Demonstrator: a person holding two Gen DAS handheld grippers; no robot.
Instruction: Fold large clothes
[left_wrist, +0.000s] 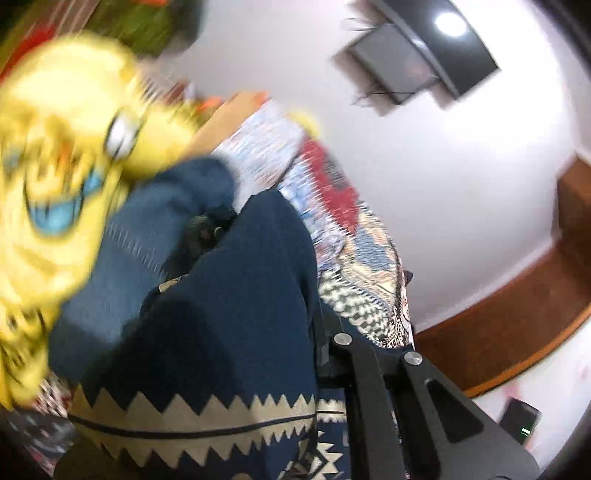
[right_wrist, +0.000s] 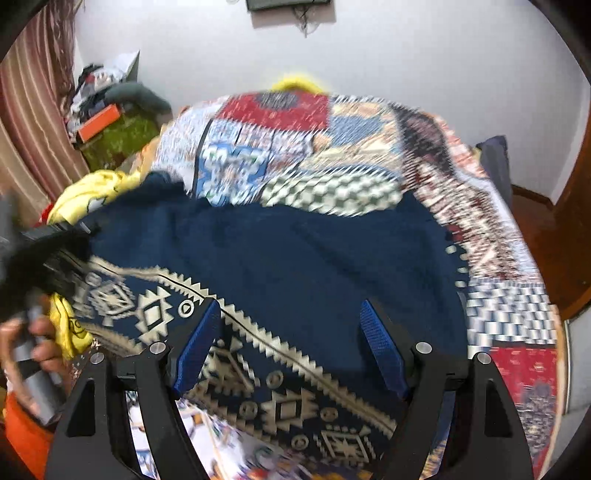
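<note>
A large navy cloth (right_wrist: 295, 258) with a cream zigzag and diamond border (right_wrist: 258, 369) lies spread on the bed. My right gripper (right_wrist: 291, 332) hovers open just above its border, blue pads (right_wrist: 199, 347) wide apart with nothing between them. At the left edge my left gripper (right_wrist: 62, 251) is shut on the cloth's raised edge. In the left wrist view the navy cloth (left_wrist: 229, 295) drapes over the fingers and hides them; only a black arm (left_wrist: 373, 376) shows. A person's hand (right_wrist: 22, 343) holds the left gripper's grey handle.
A patchwork bedspread (right_wrist: 332, 147) covers the bed. A yellow cartoon-print garment (left_wrist: 55, 147) lies bunched left of the navy cloth. A cluttered stand with a green cover (right_wrist: 118, 136) and a striped curtain (right_wrist: 29, 110) are at the back left. A wooden door (right_wrist: 572, 221) is right.
</note>
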